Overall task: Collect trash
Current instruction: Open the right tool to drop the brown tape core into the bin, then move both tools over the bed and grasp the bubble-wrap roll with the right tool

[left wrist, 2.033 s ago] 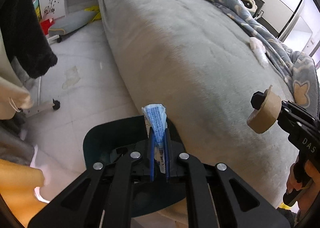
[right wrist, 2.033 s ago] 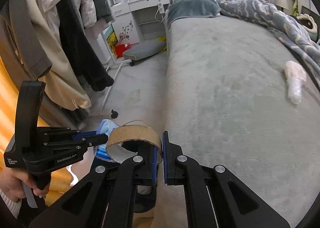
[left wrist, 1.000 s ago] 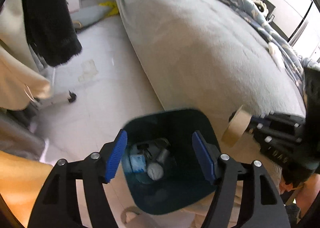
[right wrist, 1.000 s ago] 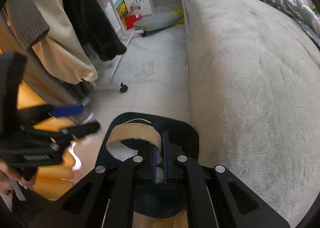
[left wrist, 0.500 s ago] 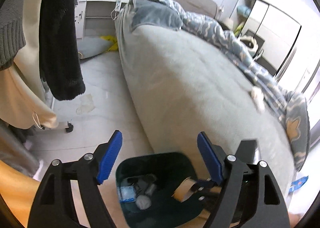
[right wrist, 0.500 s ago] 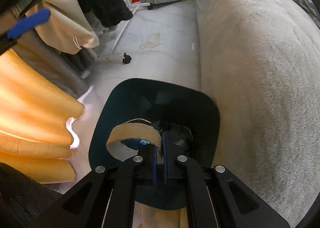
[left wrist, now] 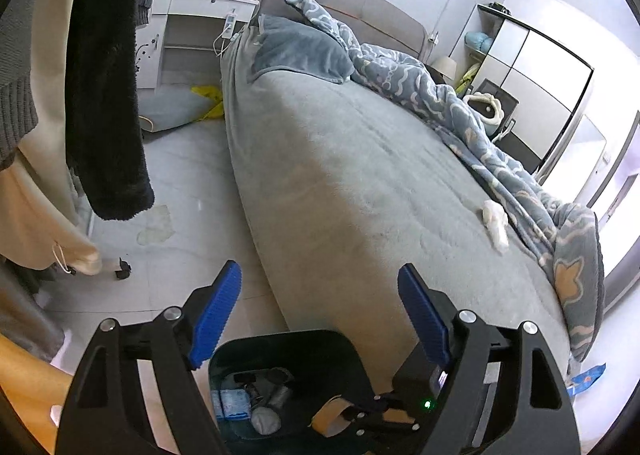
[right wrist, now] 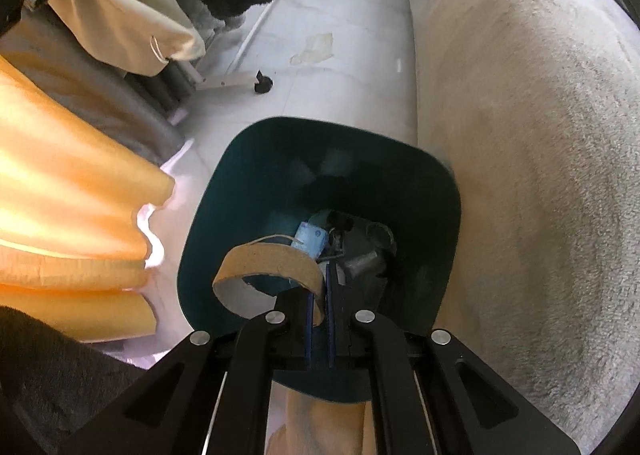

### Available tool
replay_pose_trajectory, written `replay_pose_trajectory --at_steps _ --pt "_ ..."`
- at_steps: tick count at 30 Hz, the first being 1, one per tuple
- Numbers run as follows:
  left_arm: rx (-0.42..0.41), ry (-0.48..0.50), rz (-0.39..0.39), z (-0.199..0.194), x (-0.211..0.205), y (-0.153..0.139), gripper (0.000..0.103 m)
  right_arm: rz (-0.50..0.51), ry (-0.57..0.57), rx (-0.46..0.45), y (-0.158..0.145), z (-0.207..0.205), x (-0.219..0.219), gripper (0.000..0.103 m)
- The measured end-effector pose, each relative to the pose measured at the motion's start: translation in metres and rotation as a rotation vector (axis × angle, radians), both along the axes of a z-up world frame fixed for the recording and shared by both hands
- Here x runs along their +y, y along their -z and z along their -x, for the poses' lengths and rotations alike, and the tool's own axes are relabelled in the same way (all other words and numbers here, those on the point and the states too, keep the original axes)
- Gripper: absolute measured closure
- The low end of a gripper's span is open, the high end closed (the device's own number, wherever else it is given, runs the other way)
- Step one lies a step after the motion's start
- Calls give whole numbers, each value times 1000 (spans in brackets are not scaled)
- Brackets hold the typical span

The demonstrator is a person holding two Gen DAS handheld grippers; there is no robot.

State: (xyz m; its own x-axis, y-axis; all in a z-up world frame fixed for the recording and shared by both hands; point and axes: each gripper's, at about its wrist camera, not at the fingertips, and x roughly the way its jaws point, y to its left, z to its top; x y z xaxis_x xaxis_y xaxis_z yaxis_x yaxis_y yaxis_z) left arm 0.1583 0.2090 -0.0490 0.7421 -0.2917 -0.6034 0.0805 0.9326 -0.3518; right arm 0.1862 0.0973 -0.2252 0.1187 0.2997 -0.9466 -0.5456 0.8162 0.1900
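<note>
One cardboard ring (right wrist: 269, 269) is clamped in my right tongs (right wrist: 319, 305) above the bin (right wrist: 248, 191); releasing off-centre, it may bounce out. Left tongs (left wrist: 320, 309) gape apart, empty.

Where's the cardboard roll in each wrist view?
Left wrist: cardboard roll at bottom centre, over the trash bin, held by the right gripper.
Right wrist: lower centre, pinched in that gripper above the bin's mouth.
Shared landmark: the dark teal bin beside the bed.
</note>
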Motion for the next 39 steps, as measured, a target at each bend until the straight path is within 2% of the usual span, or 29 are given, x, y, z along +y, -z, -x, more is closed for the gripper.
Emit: replay_pose_trajectory --at_steps 2,4,6,11,14,16,19,23,30,39 --pt "-1 -8 7 -4 -1 -1 20 8 -8 10 2 0 0 93" --pt "0 -14 12 -8 -3 -2 20 4 -13 20 3 -1 -1 85" --pt "-8 -16 14 -12 -7 -6 20 -4 -16 21 1 -3 -4 63" --pt "-46 -26 -6 -16 -14 -14 20 -21 -35 16 -8 -7 -10 61" --pt "-68 -29 3 -21 -19 -20 19 -60 -47 17 -18 -9 -18 53" --pt "-85 -30 5 -23 -22 -23 17 -76 -55 8 -25 -10 -21 51" --pt "-104 -25 6 -28 -29 -29 16 -72 -71 -42 -38 -11 -27 50" --pt "-134 -31 10 -34 -40 -36 14 -131 -59 -140 -66 -16 -42 44" --pt "-149 -7 5 -46 -74 -42 12 -159 87 -305 -101 -39 -107 38" --pt "-150 45 -22 -63 -125 -39 10 -160 282 -412 -123 -70 -196 35"
